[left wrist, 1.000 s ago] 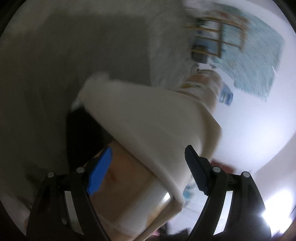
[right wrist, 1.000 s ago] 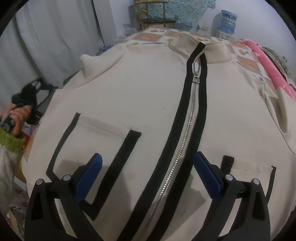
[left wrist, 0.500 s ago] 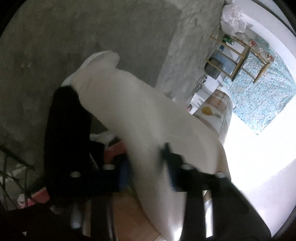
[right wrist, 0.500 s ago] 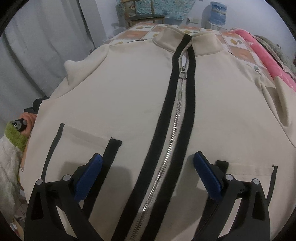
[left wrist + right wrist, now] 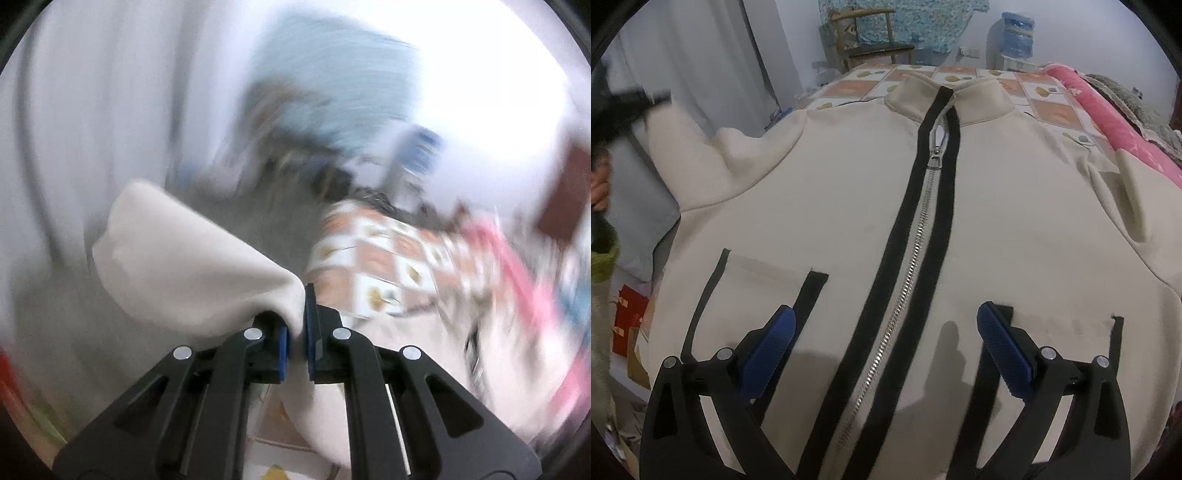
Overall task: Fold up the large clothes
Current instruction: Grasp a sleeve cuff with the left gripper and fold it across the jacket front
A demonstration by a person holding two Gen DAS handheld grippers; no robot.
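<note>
Jacket: left sleeve lifted for fold

Jacket (image 5: 849,206) lies face up on the bed (image 5: 1049,107), zipper (image 5: 916,258) closed, collar toward the chair (image 5: 871,33). Left gripper (image 5: 295,325) has its fingers clenched on the sleeve (image 5: 184,266), raised off the bed beside the jacket's left edge, apparently to carry it across the chest. Right gripper (image 5: 886,347) hovers over the hem astride the zipper, fingers spread and holding nothing, likely ready to pin the body. Pink blanket (image 5: 1115,129) borders the jacket's right shoulder; that sleeve is not yet folded. Left view is heavily blurred.
</note>
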